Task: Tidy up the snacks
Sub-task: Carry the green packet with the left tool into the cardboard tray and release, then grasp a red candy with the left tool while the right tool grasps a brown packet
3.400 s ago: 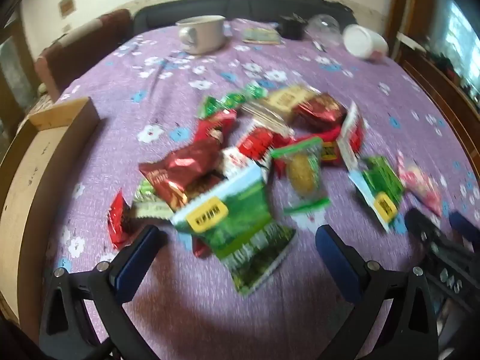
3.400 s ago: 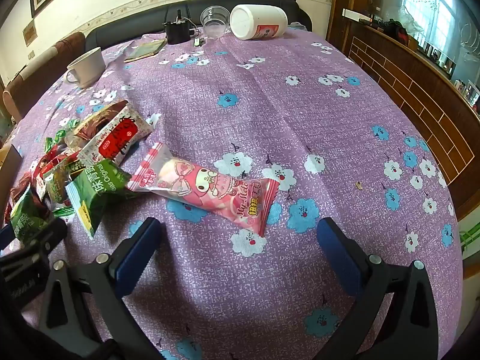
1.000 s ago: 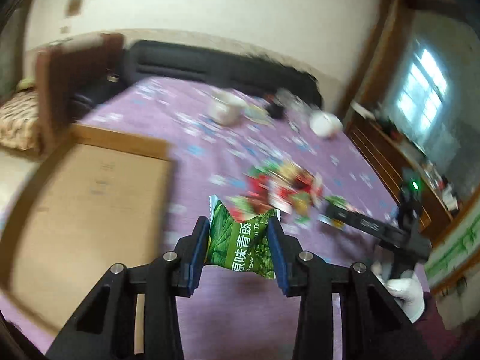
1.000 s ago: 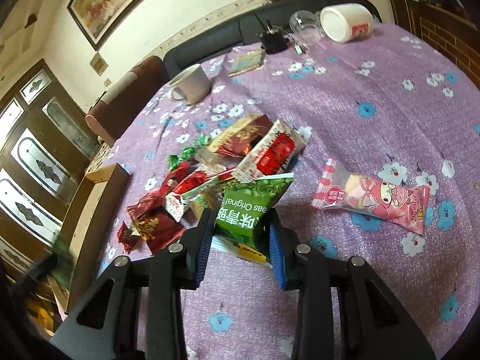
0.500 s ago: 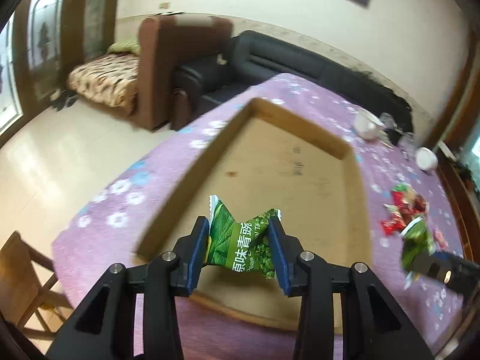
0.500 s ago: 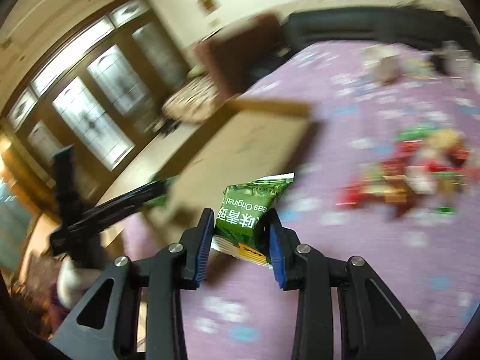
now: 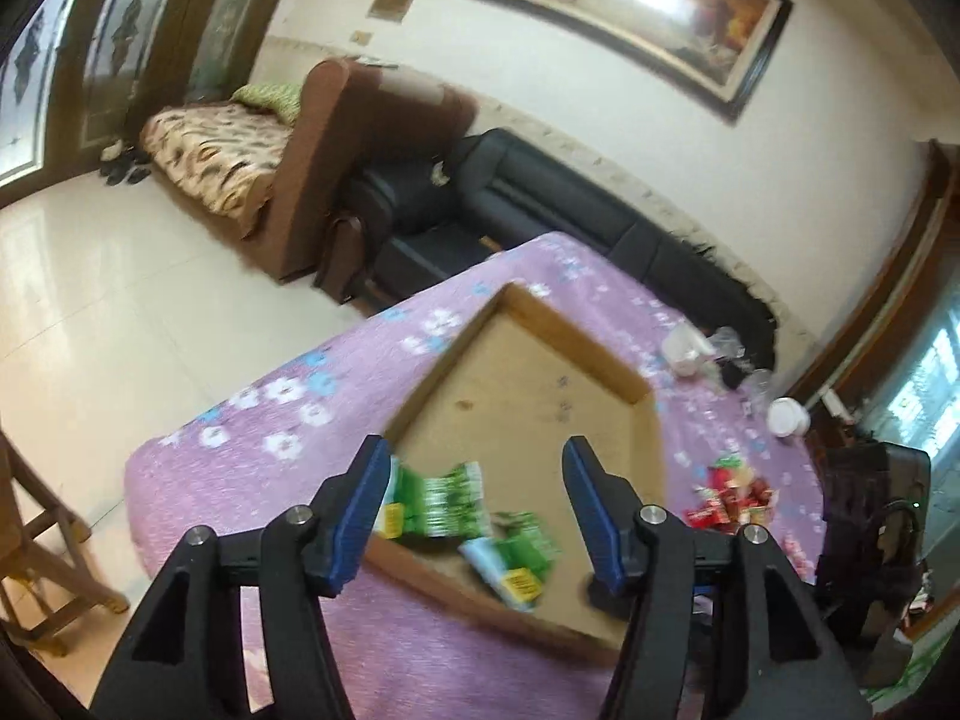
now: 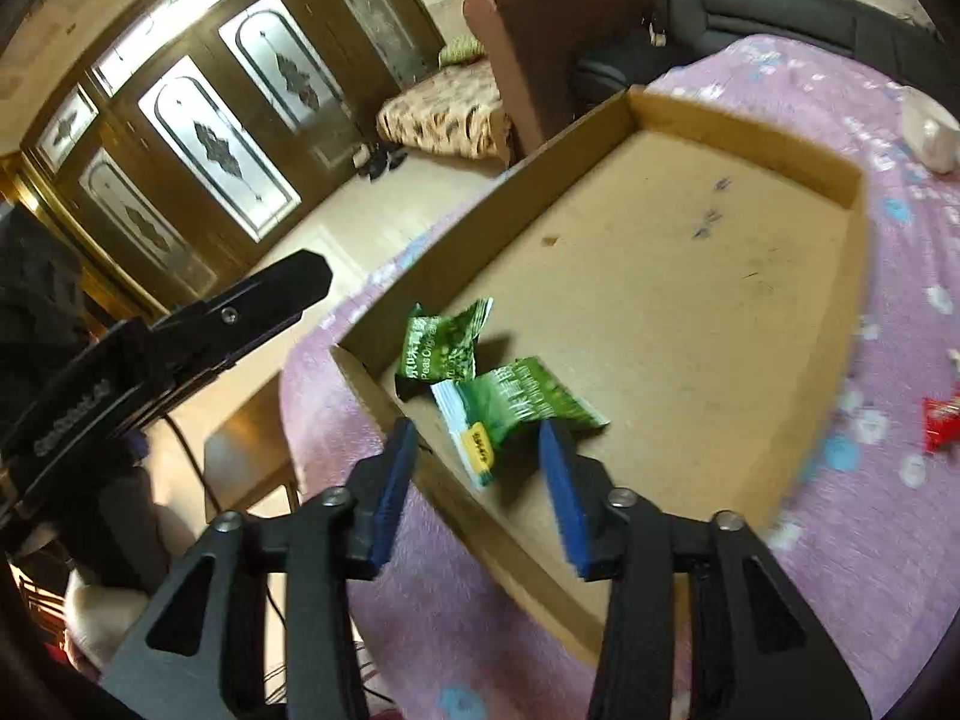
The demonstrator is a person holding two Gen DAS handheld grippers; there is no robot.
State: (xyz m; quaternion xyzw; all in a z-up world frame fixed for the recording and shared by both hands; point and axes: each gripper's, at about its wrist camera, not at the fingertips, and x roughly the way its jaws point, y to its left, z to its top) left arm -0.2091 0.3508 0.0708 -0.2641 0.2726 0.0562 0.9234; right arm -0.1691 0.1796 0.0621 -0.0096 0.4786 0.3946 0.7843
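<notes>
Now the purple-clothed table (image 7: 288, 516) carries the cardboard tray (image 8: 708, 276); both green pea packets (image 8: 444, 342) (image 8: 516, 408) lie in its near corner, overlapping. Left gripper (image 7: 474, 516) and right gripper (image 8: 480, 480) have just been opening; both jaws stand apart, nothing pinched. Packets look light, crinkly, slippery; I judge the crimped end seams the best hold. Remaining snacks (image 7: 732, 495) sit beyond the tray.

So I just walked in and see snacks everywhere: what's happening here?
A person with two handheld grippers is sorting snacks into a cardboard tray. Both jaws have just been opening: the left gripper and right gripper are open, and two green pea packets lie in the tray's near corner. More snacks wait on the purple tablecloth.
</notes>
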